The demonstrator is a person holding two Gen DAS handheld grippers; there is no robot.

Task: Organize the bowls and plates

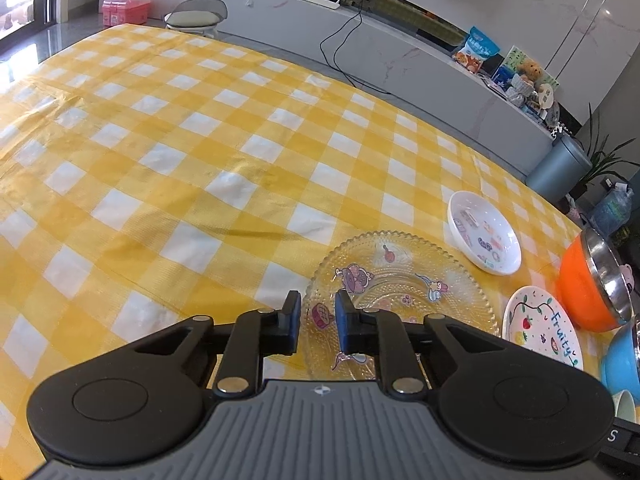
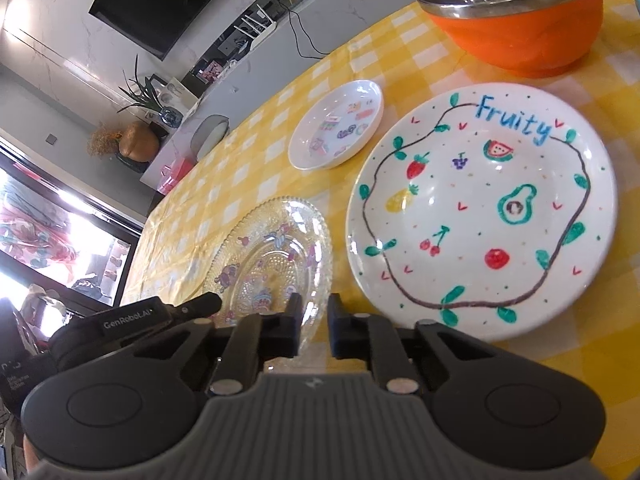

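Observation:
A clear glass plate with cartoon prints (image 1: 400,292) (image 2: 272,256) lies on the yellow checked tablecloth (image 1: 200,152). My left gripper (image 1: 318,326) is open and empty over its near left rim. My right gripper (image 2: 312,330) is open and empty, just above the cloth between the glass plate and the white "Fruity" plate (image 2: 480,208) (image 1: 540,328). A small white plate with stickers (image 1: 484,232) (image 2: 338,130) lies farther back. An orange bowl with a steel lining (image 1: 592,284) (image 2: 516,12) stands beyond the Fruity plate. The left gripper also shows in the right wrist view (image 2: 132,320).
A blue bowl (image 1: 620,364) and a pale cup (image 1: 624,404) sit at the right edge of the left wrist view. Behind the table are a grey stool (image 1: 196,18), a pink box (image 1: 126,7), a long TV bench and a grey bin (image 1: 558,168).

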